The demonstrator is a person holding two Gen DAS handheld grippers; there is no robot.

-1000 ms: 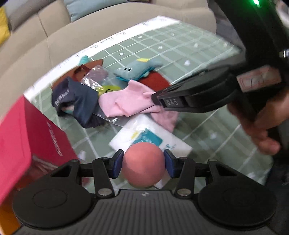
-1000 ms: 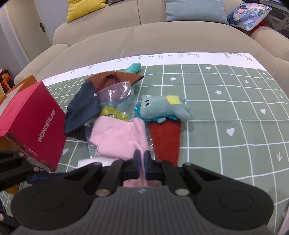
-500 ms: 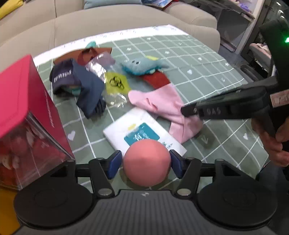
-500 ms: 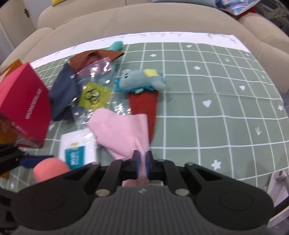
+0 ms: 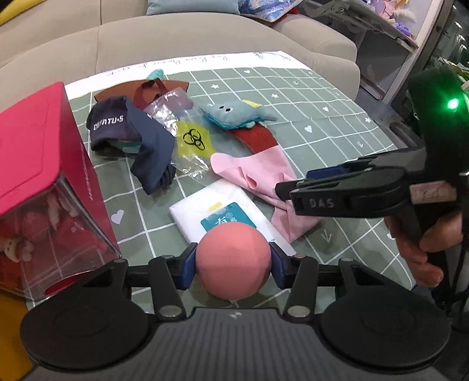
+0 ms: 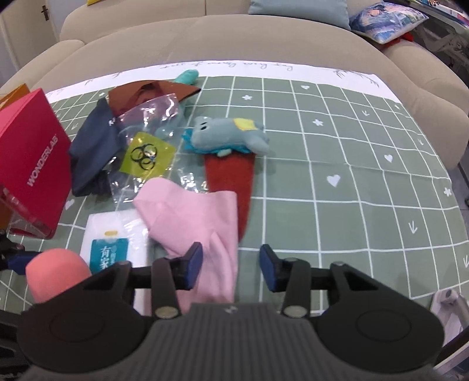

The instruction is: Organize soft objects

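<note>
You have a green tablecloth (image 5: 322, 123) (image 6: 351, 190) with a white grid, small hearts and stars, and a white border with script along its far edge. At your near left stands a red box (image 5: 44, 152) (image 6: 32, 158) lettered WONDERLAB, tilted, its lower part clear plastic with red and white contents you cannot make out. An orange edge (image 6: 13, 95) shows just behind it. Right of the box, towards the middle, lies a crumpled clear plastic bag (image 5: 187, 137) (image 6: 146, 146) with a yellow biohazard label. Beyond the cloth you see a beige sofa (image 5: 176, 38) (image 6: 205, 44), with a plain blue cushion (image 6: 296, 11) and a patterned cushion (image 6: 387, 20) to its right.
</note>
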